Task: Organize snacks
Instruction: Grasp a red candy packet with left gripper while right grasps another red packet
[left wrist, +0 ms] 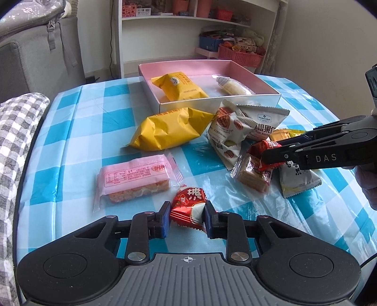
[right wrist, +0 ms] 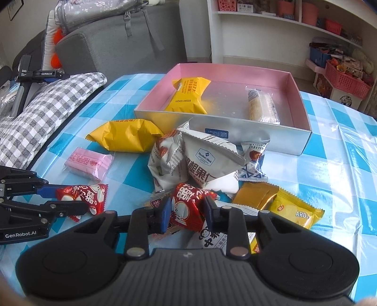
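Observation:
My left gripper (left wrist: 187, 210) is shut on a small red snack packet (left wrist: 189, 199) that rests on the blue checked tablecloth (left wrist: 94, 122). In the right wrist view the same gripper (right wrist: 73, 199) shows at the left with that packet (right wrist: 94, 195). My right gripper (right wrist: 187, 205) is shut on a second red packet (right wrist: 186, 211) on top of the snack pile; the left wrist view shows it (left wrist: 271, 151) pinching that packet (left wrist: 258, 148). A pink-lined box (right wrist: 259, 134) stands behind the pile. It holds a yellow packet (right wrist: 188, 94) and a clear-wrapped roll (right wrist: 256, 106).
Loose on the cloth lie a yellow packet (left wrist: 169, 129), a pink bar (left wrist: 134, 179), white nut packets (right wrist: 207, 160), a gold and a yellow packet (right wrist: 289, 207). A grey checked cushion (left wrist: 16, 131) borders the table's left edge. White shelves (left wrist: 188, 18) stand behind.

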`<action>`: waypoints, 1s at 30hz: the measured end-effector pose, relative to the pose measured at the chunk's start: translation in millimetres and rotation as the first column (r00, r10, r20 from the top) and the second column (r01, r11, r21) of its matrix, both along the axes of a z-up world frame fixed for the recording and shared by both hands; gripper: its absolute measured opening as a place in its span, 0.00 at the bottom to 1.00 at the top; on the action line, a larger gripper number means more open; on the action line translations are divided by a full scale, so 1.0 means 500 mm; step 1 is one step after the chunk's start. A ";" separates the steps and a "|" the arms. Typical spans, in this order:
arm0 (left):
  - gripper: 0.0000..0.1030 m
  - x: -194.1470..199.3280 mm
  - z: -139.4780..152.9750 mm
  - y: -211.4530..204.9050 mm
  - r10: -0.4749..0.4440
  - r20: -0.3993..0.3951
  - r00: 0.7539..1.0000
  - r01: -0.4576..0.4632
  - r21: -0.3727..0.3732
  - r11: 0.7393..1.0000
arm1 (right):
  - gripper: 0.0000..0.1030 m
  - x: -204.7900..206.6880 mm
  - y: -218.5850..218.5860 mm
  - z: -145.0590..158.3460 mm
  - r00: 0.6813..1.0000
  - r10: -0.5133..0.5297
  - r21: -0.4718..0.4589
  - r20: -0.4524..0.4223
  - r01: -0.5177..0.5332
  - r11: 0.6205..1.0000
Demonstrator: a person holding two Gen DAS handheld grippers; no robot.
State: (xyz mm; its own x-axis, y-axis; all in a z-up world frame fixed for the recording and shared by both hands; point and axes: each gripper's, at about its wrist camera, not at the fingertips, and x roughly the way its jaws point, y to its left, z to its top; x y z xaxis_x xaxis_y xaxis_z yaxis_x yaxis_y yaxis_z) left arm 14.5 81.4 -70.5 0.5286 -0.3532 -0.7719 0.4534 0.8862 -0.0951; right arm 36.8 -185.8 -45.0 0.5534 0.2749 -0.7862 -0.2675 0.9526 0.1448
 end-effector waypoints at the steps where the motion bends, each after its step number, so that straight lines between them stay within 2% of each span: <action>1: 0.25 0.000 0.002 -0.003 -0.001 -0.002 1.000 0.001 -0.002 1.000 | 0.25 -0.001 0.001 0.001 1.000 0.001 -0.002 -0.001 -0.001 1.000; 14: 0.24 0.011 0.061 -0.027 0.054 -0.033 0.998 -0.056 -0.046 0.997 | 0.24 -0.009 -0.007 0.041 0.999 0.000 0.057 -0.036 0.002 0.998; 18: 0.24 0.018 0.088 -0.039 0.071 -0.022 0.997 -0.073 -0.075 0.995 | 0.24 -0.010 -0.013 0.063 0.999 -0.015 0.086 -0.050 0.019 0.996; 30: 0.24 0.053 0.142 -0.094 0.105 0.031 0.994 -0.101 -0.114 0.988 | 0.24 0.028 -0.079 0.124 0.992 -0.128 0.174 0.005 0.126 0.977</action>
State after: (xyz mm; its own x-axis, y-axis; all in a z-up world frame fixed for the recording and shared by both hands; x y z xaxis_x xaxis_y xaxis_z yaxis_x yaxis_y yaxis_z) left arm 41.0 34.3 0.5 0.5939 -0.3789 -0.7097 0.3652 0.9130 -0.1818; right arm 50.8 -225.1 16.7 0.6047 0.3326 -0.7237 -0.1495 0.9399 0.3071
